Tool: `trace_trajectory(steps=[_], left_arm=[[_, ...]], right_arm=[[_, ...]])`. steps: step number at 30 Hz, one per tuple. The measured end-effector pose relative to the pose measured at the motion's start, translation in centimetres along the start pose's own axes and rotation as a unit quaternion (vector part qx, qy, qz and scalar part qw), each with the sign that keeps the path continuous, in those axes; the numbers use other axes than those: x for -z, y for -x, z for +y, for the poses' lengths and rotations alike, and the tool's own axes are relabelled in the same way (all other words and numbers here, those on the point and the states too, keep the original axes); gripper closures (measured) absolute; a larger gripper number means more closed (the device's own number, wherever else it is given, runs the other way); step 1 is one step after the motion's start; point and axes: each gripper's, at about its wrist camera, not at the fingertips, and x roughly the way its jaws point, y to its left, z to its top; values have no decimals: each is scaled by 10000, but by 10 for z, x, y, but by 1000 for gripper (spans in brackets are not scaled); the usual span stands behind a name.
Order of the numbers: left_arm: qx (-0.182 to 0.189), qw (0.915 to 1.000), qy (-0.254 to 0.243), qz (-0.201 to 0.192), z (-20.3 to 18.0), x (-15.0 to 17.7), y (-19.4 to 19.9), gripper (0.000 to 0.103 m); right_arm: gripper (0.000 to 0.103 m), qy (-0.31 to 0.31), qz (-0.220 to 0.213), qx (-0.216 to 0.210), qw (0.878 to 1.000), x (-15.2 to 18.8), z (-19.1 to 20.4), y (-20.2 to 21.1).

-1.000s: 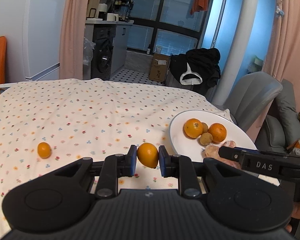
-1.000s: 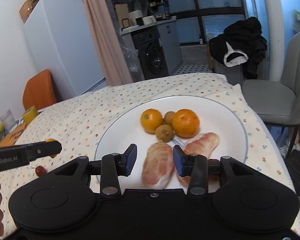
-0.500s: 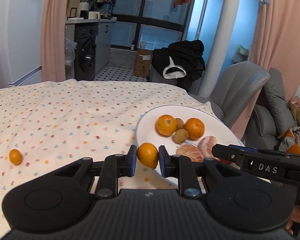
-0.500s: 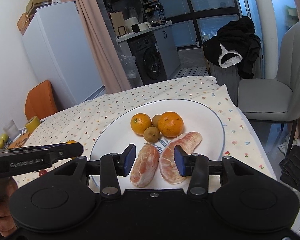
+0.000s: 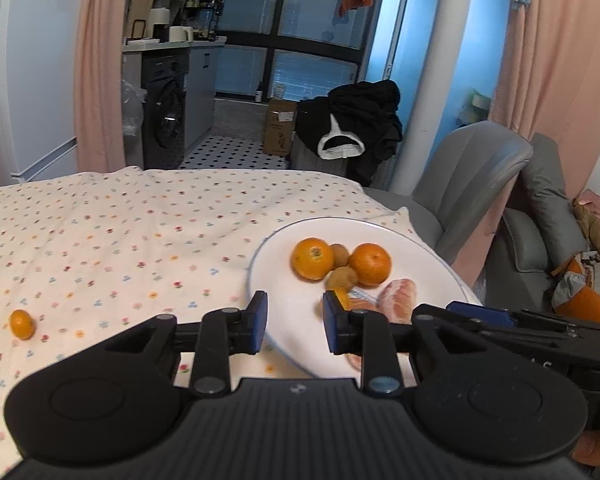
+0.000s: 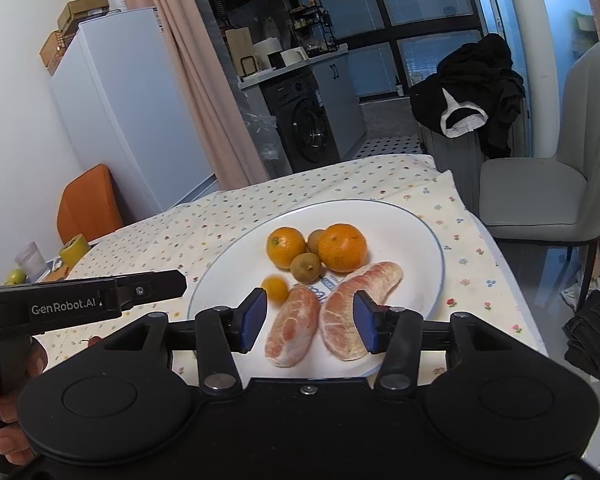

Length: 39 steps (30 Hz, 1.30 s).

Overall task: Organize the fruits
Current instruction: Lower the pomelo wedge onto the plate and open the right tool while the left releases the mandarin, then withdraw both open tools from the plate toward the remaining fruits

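Observation:
A white plate [image 5: 428,258] [image 6: 416,236] holds two oranges [image 5: 313,258] [image 6: 342,247], two brown kiwis [image 5: 341,277] [image 6: 306,267] and two peeled pomelo segments [image 6: 360,306]. A small kumquat [image 5: 341,298] [image 6: 275,288] lies on the plate's near left part, just released. My left gripper [image 5: 294,322] hovers open over the plate's near left edge, the kumquat just past its right finger. My right gripper [image 6: 309,320] stands open low over the plate's front, with the pomelo segments seen between its fingers. Another kumquat [image 5: 22,323] rests on the floral tablecloth at the left.
The floral tablecloth [image 5: 120,240] covers the table. A grey chair [image 6: 540,200] stands past the right edge. An orange chair [image 6: 86,204], a yellow cup [image 6: 74,248] and a glass [image 6: 32,260] sit at the far left. A small red fruit [image 6: 94,340] lies near the hand.
My left gripper carried the kumquat right over the plate, then opened and let it drop onto the plate. My right gripper has drawn back a little and opened wider.

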Motion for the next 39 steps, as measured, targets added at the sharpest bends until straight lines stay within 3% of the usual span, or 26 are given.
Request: trace_trajectory(steps=[18, 26, 35, 39], left_arm=[[-561, 9978, 317, -159, 56, 11, 45, 52], [-840, 9948, 533, -239, 85, 24, 64, 29], [-1099, 9905, 816, -158, 118, 43, 75, 28], [-1166, 9889, 915, -138, 129, 50, 79, 28]], right_arm=[[43, 308, 72, -411, 9987, 4, 53, -9], [21, 469, 59, -639, 9968, 8, 79, -13], [2, 586, 17, -798, 9951, 12, 102, -18], [0, 647, 83, -865, 9941, 16, 109, -22]])
